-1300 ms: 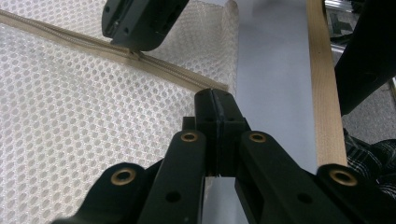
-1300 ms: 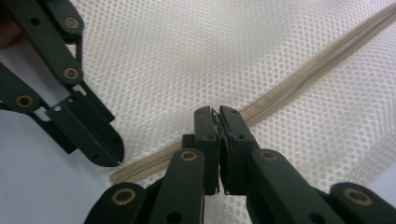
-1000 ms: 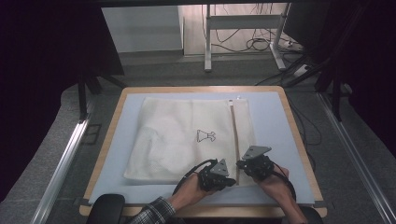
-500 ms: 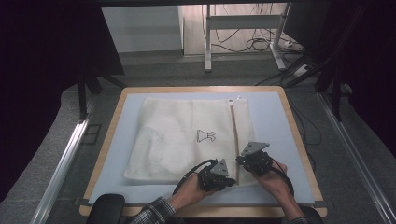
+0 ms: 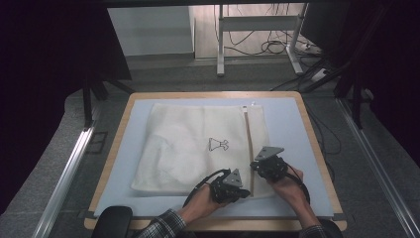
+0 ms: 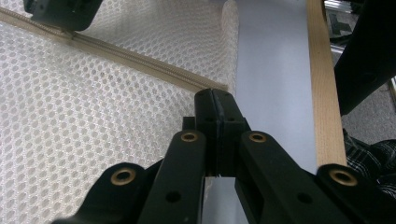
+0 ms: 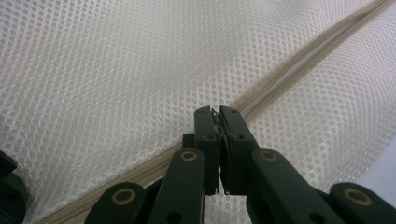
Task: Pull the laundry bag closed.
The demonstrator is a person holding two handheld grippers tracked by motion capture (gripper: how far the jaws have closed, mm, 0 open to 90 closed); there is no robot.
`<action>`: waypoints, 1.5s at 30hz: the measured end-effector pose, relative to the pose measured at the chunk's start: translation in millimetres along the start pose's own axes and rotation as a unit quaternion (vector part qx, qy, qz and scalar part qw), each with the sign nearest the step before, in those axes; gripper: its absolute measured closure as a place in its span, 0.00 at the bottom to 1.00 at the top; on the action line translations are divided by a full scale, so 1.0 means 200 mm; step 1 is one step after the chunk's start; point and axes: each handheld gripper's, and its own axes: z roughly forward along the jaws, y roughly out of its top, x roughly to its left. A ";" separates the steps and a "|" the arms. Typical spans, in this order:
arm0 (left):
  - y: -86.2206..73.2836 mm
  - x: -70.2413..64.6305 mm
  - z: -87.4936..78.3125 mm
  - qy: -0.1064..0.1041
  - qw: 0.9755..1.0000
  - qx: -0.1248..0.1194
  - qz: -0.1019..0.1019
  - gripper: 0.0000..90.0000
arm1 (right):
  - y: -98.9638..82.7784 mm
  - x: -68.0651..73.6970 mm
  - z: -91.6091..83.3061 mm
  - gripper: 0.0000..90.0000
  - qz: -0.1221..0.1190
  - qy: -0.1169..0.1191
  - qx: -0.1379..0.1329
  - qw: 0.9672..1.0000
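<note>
I see a big white net bag (image 5: 198, 148) lying flat on my blue mat (image 5: 292, 124), with a small black drawing (image 5: 218, 145) in its middle and a zipper (image 5: 249, 144) running down near its right side. My left gripper (image 5: 229, 186) sits on the bag's near edge just left of the zipper, and my right gripper (image 5: 267, 166) sits right beside it, over the zipper. The mat lies on a wooden table (image 5: 124, 114) with grey floor (image 5: 64, 148) around it.

right claw (image 5: 261, 165) | moved up zipper (image 5: 247, 141) | away from person
</note>
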 end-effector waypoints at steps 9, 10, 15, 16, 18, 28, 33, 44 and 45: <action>0.00 0.00 0.00 0.000 1.000 -0.001 -0.001 1.00 | 0.02 -0.03 0.02 0.96 -0.001 -0.005 0.001 1.000; 0.00 0.00 0.00 0.000 1.000 -0.002 -0.001 1.00 | 0.02 -0.04 0.03 0.96 -0.004 -0.003 0.002 1.000; 0.00 0.00 0.00 0.001 1.000 -0.001 0.001 1.00 | 0.03 -0.04 0.04 0.96 -0.004 -0.005 0.003 1.000; 0.00 0.00 0.00 0.001 1.000 -0.001 0.000 1.00 | 0.04 -0.05 0.04 0.96 -0.005 -0.009 0.002 1.000; 0.00 0.00 0.00 0.002 1.000 -0.001 0.002 1.00 | 0.05 -0.06 0.05 0.96 -0.005 -0.010 0.003 1.000; 0.00 0.00 0.00 0.002 1.000 -0.001 0.003 1.00 | 0.08 -0.09 0.08 0.96 -0.010 -0.008 0.006 1.000; 0.00 0.00 0.00 0.003 1.000 -0.001 0.004 1.00 | 0.09 -0.10 0.08 0.96 -0.009 -0.013 0.006 1.000; 0.00 0.00 0.00 0.003 1.000 -0.002 0.006 1.00 | 0.11 -0.14 0.10 0.96 -0.002 -0.027 0.003 1.000; 0.00 0.00 0.00 0.003 1.000 -0.002 0.006 1.00 | 0.11 -0.14 0.10 0.96 -0.002 -0.027 0.002 1.000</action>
